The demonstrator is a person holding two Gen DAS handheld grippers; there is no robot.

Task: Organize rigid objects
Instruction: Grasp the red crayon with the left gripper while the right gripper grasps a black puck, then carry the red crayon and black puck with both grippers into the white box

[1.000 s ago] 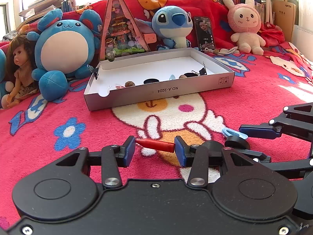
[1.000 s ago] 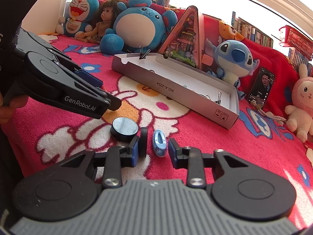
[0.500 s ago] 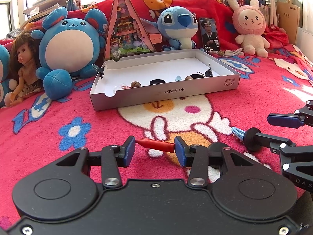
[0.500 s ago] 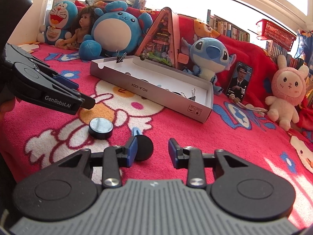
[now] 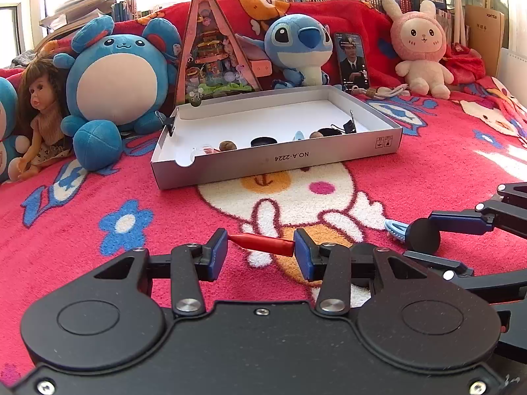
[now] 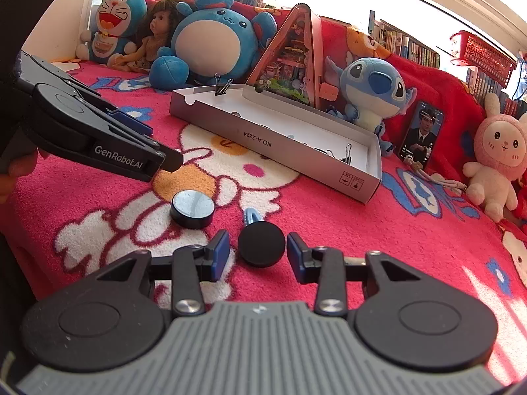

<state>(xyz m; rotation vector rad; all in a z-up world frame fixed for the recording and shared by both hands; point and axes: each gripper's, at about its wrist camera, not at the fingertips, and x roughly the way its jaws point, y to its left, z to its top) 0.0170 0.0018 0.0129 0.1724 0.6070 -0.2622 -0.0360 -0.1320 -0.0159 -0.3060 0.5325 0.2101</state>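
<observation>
My left gripper [image 5: 260, 251] is shut on a short red pointed stick [image 5: 263, 243], held crosswise just above the red blanket. In the right wrist view it [image 6: 154, 141] reaches in from the left. My right gripper [image 6: 257, 253] has its jaws opening around a black disc [image 6: 261, 247] that faces the camera on edge. A gap shows on each side of the disc. The same disc [image 5: 423, 235] sits at the right gripper's fingertips in the left wrist view. A light blue hair clip [image 6: 252, 214] lies just beyond it. A second black disc [image 6: 192, 209] with a shiny top lies to the left.
A shallow white box [image 5: 280, 161] stands ahead, holding nuts, a black disc, a blue clip and binder clips. Plush toys, a doll [image 5: 36, 115], a triangular toy house [image 5: 214, 56] and a phone [image 5: 352, 59] line the back. A hand [image 6: 13, 174] holds the left gripper.
The right gripper's jaws have widened. A second ago the blue clip lay between them; now the black disc stands there, off the left pad. The left gripper still holds the red stick.
</observation>
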